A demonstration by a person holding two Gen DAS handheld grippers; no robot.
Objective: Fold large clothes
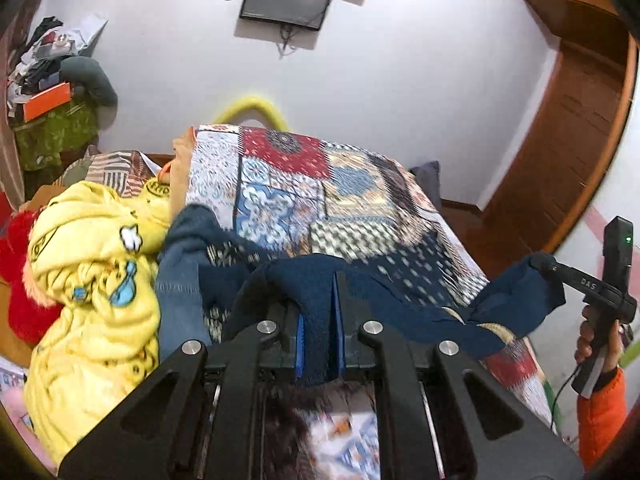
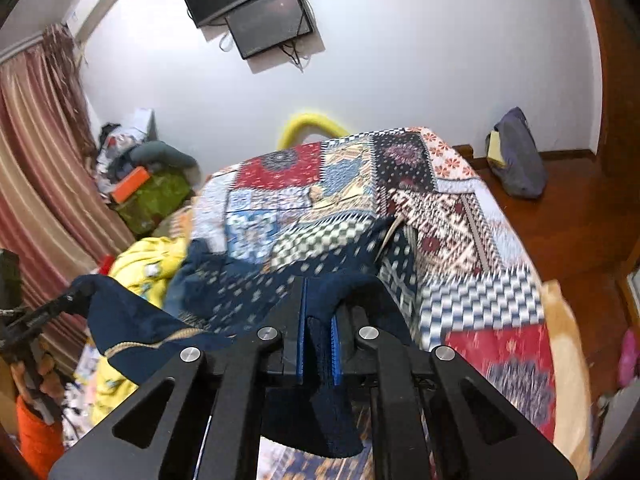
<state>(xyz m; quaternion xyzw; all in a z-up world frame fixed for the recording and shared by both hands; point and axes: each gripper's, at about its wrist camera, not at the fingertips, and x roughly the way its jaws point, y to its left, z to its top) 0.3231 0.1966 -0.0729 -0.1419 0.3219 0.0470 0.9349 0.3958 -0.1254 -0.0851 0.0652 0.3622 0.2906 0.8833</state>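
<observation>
Above the near edge of the bed (image 1: 360,184), with its patchwork quilt (image 2: 344,200), a dark blue knitted garment (image 1: 400,304) hangs stretched between both tools. The left hand-held gripper (image 1: 320,320) is closed on one end of it, a fold of the knit pinched between its blue pads (image 1: 300,340). The right hand-held gripper (image 2: 318,332) is closed on the other end in the same way, and a flap of the cloth hangs below its fingers. In the left wrist view the right tool shows off the bed's right side, gripped by a hand (image 1: 592,336) in an orange sleeve (image 1: 600,412), with the cloth caught at its tip. Between the two grips the garment sags toward the quilt, and a tan trim line (image 2: 160,342) runs along one edge; whether the low part touches the quilt cannot be told. On the bed's left part lies a yellow cartoon-print fleece (image 1: 96,300), with a red fluffy item (image 1: 24,280) beside it and a lighter blue garment (image 1: 176,280) between the fleece and the held knit. Beyond the bed's far end a yellow curved tube (image 2: 308,124) rises against the white wall (image 1: 400,60), which carries two dark screens (image 2: 264,8). Left of the bed, a cluttered heap (image 1: 48,80) holds an orange box (image 2: 132,188). Right of the bed, a grey bag (image 2: 516,156) sits on the wooden floor (image 2: 580,220).
</observation>
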